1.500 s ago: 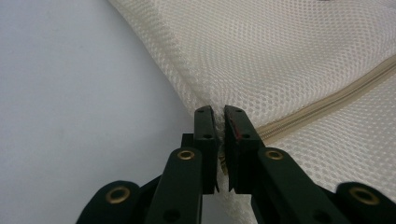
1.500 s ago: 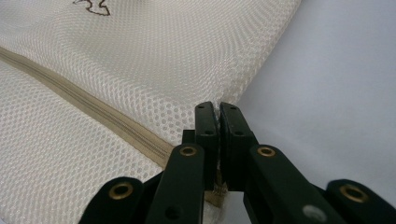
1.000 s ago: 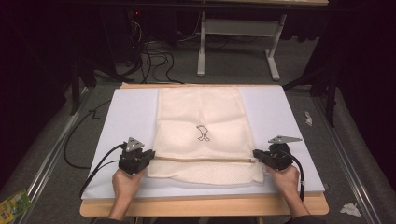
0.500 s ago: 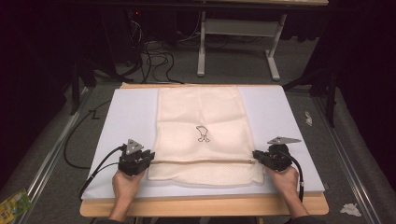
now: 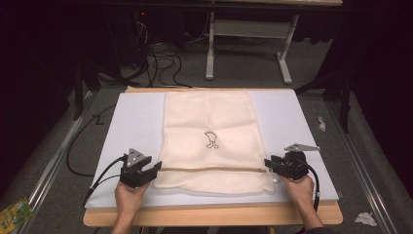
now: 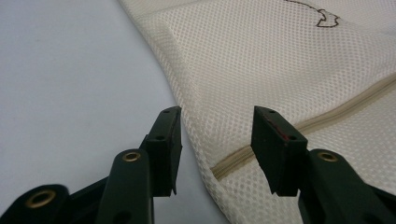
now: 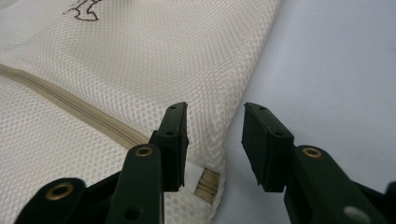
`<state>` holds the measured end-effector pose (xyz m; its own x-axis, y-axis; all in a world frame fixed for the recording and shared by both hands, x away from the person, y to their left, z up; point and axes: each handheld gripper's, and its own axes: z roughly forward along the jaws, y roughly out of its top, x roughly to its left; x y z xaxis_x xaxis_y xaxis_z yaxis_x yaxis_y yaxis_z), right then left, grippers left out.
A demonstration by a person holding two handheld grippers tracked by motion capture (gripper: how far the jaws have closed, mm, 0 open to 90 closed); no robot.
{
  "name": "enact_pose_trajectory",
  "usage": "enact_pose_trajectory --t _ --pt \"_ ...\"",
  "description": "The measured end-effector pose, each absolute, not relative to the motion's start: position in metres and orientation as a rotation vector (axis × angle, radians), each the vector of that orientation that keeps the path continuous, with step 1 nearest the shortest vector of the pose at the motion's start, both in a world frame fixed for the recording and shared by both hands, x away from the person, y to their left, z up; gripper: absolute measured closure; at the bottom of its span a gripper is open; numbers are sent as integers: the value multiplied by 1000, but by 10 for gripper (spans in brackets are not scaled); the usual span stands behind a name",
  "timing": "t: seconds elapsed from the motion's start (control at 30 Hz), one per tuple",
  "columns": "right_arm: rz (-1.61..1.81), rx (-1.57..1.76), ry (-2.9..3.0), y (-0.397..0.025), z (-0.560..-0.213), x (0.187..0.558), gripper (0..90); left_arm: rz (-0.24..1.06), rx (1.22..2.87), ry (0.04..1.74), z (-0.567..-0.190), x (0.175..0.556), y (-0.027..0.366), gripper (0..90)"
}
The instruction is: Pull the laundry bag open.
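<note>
High view, white table in dark room, mesh bag flat, left gripper and right gripper both parted

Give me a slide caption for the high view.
Both open grippers, left gripper and right gripper, flank a cream mesh bag.

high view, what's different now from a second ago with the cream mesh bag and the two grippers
Little has changed. The left gripper has edged slightly toward the person and still sits at the left edge of the cream mesh zip bag; the right gripper stays at the right edge by the zip's end. Both are open, jaws straddling the bag's edges without clamping. The bag lies flat on the white board as before.
</note>
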<state>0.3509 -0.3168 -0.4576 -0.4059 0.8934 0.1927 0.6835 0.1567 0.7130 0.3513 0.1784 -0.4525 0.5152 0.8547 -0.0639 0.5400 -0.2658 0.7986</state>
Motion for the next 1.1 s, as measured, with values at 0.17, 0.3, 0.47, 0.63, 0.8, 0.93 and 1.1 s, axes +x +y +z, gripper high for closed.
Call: enact_pose_trajectory --t 0.17,0.3,0.47,0.63,0.8,0.93,1.1 --pt "1111 1538 2151 -321 -457 344 566 483 1946 1138 -456 342 174 495" --pt "1115 1541 2153 -322 -459 337 556 466 1932 1131 -461 339 167 481" --pt "1115 1568 2147 -324 -463 334 557 453 1931 1136 -465 340 161 468" --pt "1122 1595 2142 -323 -463 335 543 454 1942 1153 -469 346 159 454" --pt "1124 1664 2159 -321 -465 344 518 450 1956 1173 -473 352 156 447" --pt "1097 1725 2181 -320 -467 353 506 458 1971 1184 -476 355 155 443" --pt "1078 1764 2204 -318 -466 361 503 457 1977 1186 -477 358 154 437"
